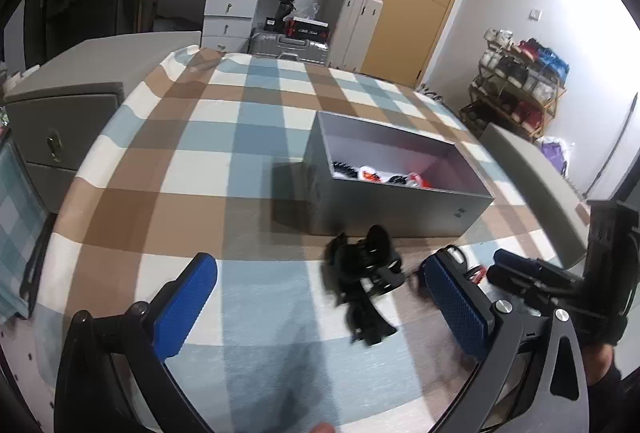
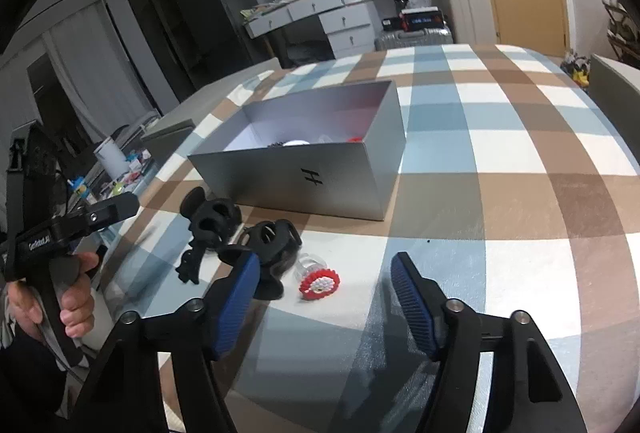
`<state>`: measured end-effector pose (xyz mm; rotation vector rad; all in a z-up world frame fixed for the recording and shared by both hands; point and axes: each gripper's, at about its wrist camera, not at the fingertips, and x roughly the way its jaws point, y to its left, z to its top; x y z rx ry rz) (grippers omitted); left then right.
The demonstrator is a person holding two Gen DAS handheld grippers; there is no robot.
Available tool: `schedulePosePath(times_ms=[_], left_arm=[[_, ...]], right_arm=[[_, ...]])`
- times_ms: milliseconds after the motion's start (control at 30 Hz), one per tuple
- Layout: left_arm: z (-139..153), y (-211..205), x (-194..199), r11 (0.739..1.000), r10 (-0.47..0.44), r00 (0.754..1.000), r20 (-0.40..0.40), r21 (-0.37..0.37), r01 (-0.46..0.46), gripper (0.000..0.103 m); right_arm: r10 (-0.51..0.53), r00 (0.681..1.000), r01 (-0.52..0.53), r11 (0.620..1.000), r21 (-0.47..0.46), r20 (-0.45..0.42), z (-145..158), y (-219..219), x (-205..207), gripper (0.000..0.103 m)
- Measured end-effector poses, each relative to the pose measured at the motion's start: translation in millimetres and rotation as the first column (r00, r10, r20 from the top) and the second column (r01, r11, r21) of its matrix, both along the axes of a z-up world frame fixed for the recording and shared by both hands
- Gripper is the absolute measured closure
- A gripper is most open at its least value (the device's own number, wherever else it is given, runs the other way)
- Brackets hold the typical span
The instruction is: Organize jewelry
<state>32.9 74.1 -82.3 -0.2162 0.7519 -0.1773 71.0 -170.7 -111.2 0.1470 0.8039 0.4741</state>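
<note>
We hold both tongs, left [image 1: 316, 307] and right [image 2: 326, 297], apart and empty above black hair clips [image 2: 212, 223] beside a grey box [image 2: 320, 169].

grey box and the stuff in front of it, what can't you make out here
- Grey box contents: both wrist views, near wall hides most; only scraps show.
- Black clips: left wrist view, blurred; count unclear.
- Red-and-white beaded ring: left wrist view, hidden behind that gripper's finger.

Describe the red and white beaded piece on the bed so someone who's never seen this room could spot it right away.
Start at the open grey box on the checked bedspread. In front of its near wall lie two black claw clips, and right beside them sits the beaded ring. It is the only colourful piece there: a round red rim, white beads inside, on a clear band.
</note>
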Motion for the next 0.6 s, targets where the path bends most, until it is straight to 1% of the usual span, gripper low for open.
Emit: schedulePosePath(times_ms=[33, 67, 133, 200, 233, 300, 367, 400, 500, 567, 600], left_arm=[[-2, 0, -1, 1.0, 0.001, 1.0, -0.011, 0.014, -0.001, 0.002], [-3, 0, -2, 1.0, -0.001, 1.0, -0.018, 0.018, 0.001, 0.002], [-5, 1, -2, 1.0, 0.004, 1.0, -0.03, 0.03, -0.003, 0.002], [-7, 3, -1, 0.999, 0.009, 0.999, -0.036, 0.038, -0.007, 0.002], [-7, 4, -2, 0.999, 0.007, 0.999, -0.038, 0.04, -0.006, 0.002], [-8, 5, -2, 0.999, -0.002, 0.999, -0.038, 0.04, 0.003, 0.002], [-7, 3, -3, 0.999, -0.009, 0.999, -0.032, 0.039, 0.01, 0.002], [-7, 3, -4, 0.999, -0.013, 0.999, -0.031, 0.042, 0.014, 0.002], [-7, 0, -3, 0.998, -0.017, 0.999, -0.037, 0.063, 0.019, 0.002], [-8, -1, -2, 0.997, -0.013, 0.999, -0.043, 0.069, 0.016, 0.002], [-8, -1, -2, 0.998, -0.014, 0.999, -0.042, 0.064, 0.016, 0.002]], right_arm=[[-0.003, 1.0, 0.003, 1.0, -0.002, -0.013, -1, 0, 1, 0.039], [-0.003, 1.0, 0.003, 1.0, 0.001, -0.023, -2, 1, 3, 0.043], [0.006, 0.999, -0.006, 1.0, 0.015, -0.041, -4, 3, 4, 0.048], [0.011, 0.999, -0.011, 1.0, 0.0, -0.04, -4, 6, 4, 0.049], [0.013, 0.999, -0.013, 1.0, -0.004, -0.041, -4, 7, 4, 0.052], [0.017, 0.999, -0.017, 1.0, -0.008, -0.046, -5, 9, 5, 0.053], [0.013, 0.998, -0.014, 1.0, -0.023, -0.055, -5, 10, 7, 0.061], [0.015, 0.998, -0.016, 1.0, -0.023, -0.056, -4, 10, 7, 0.063], [0.021, 0.998, -0.022, 1.0, -0.021, -0.061, -5, 11, 8, 0.072], [0.019, 0.997, -0.022, 0.999, -0.03, -0.072, -8, 12, 8, 0.083], [0.016, 0.997, -0.018, 0.999, -0.032, -0.076, -9, 12, 9, 0.083]])
